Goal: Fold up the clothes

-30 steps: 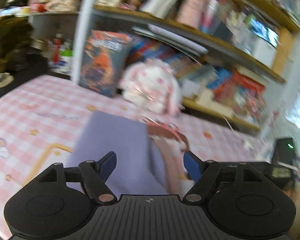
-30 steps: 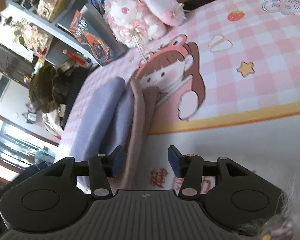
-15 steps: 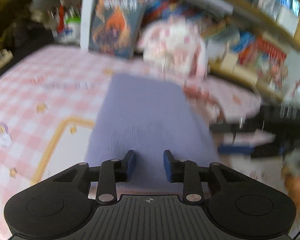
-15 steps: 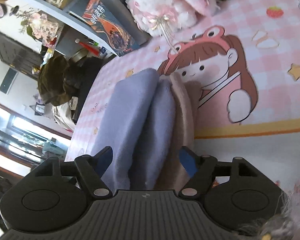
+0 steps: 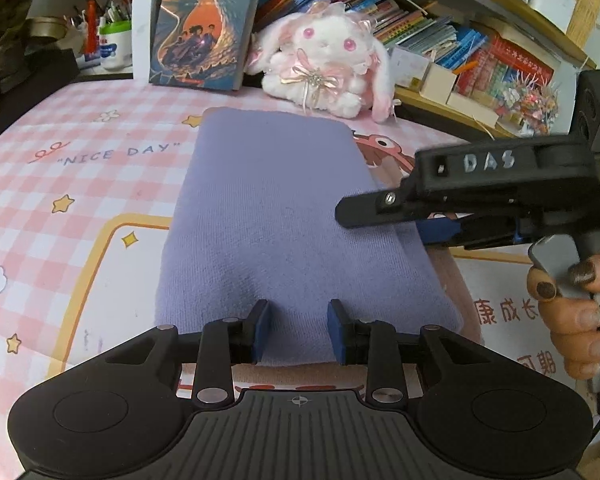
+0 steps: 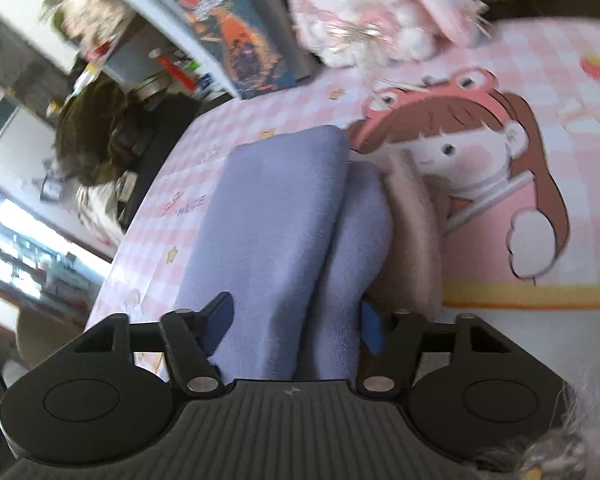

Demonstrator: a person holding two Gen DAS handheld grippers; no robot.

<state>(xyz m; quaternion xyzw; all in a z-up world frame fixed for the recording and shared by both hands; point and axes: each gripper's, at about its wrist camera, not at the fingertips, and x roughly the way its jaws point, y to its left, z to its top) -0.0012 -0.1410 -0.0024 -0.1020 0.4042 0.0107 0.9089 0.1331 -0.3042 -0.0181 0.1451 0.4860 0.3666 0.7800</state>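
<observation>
On the pink mat: a folded purple cloth lies flat on the pink checked mat, long side running away from the left wrist camera.
Beneath it: a beige-pink cloth shows along the purple one's right edge and near end.
Left gripper: jaws part-way open, blue pads either side of the purple cloth's near edge; whether they pinch it cannot be told.
Right gripper: jaws wide, straddling the purple cloth's two folded layers from the right side; the pads sit beside the fabric, and a firm hold is not clear.
Hand: fingers wrapped round the right gripper's handle and trigger.
Behind the cloth: a white and pink plush rabbit beside an upright book, with bookshelves behind.
</observation>
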